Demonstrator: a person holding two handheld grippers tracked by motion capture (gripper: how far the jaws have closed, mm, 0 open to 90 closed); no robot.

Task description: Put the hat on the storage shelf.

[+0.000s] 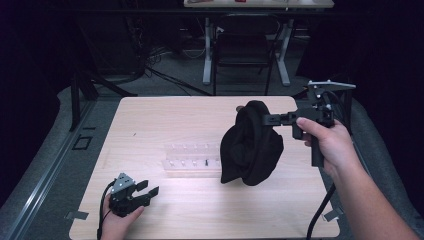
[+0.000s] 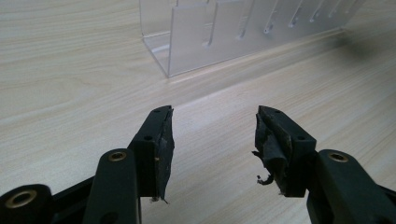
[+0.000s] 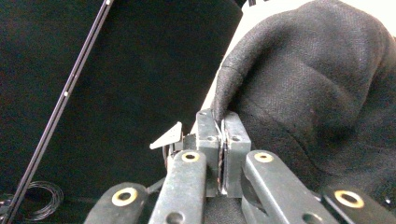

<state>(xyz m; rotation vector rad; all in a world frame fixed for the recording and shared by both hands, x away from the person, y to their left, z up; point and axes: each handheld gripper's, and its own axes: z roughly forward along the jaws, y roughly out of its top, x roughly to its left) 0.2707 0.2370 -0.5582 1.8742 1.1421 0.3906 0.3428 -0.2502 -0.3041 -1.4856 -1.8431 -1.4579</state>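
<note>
High view: my right gripper point(image 1: 267, 119) pinches the black cloth point(image 1: 251, 145); I keep it high while my left gripper point(image 1: 149, 189), jaws wide, waits near the table's point(image 1: 150, 115) front-left corner.

Cloth point(image 1: 251, 145) hangs right of rack point(image 1: 192, 160), above table point(image 1: 150, 120).

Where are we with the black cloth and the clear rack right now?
Done: the right gripper has the black cloth pinched at its edge and lifted, hanging above the table.
In hand: the cloth dangles over the right end of the clear rack.
Left: the left gripper rests open near the table's front left, holding nothing. Nothing sits in the rack's slots yet, as far as can be seen.
</note>
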